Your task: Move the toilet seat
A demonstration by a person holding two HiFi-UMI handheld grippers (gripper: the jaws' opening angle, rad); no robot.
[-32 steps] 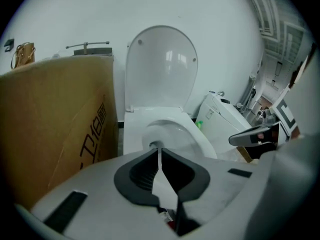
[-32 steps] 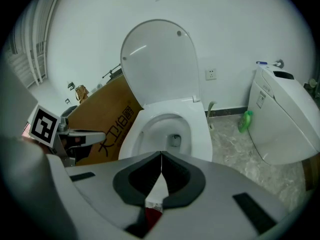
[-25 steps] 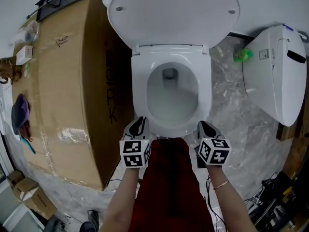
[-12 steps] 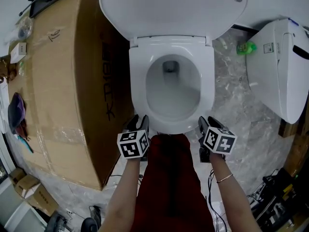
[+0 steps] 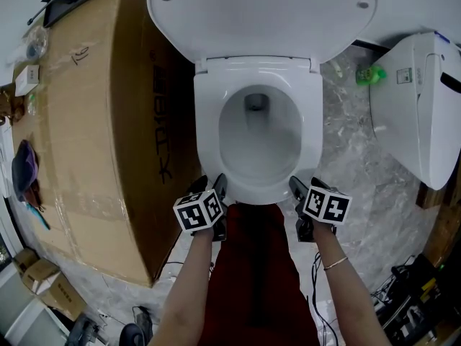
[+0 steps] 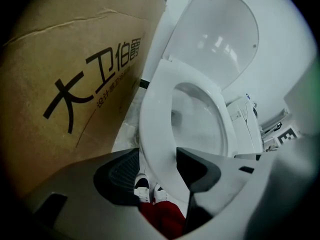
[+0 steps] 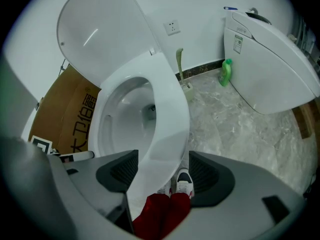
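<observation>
Left gripper [image 5: 213,186] and right gripper [image 5: 297,187] fingers, just opened, straddle the white oval plastic toilet seat's [image 5: 209,121] near rim, likely pre-grasp: clamp, then lift.

The white, oval toilet seat [image 5: 207,132] lies lowered flat on the bowl [image 5: 259,153] at the centre of the frame, front edge toward the bottom, hinge end beneath the raised lid [image 5: 259,13] at the top.
</observation>
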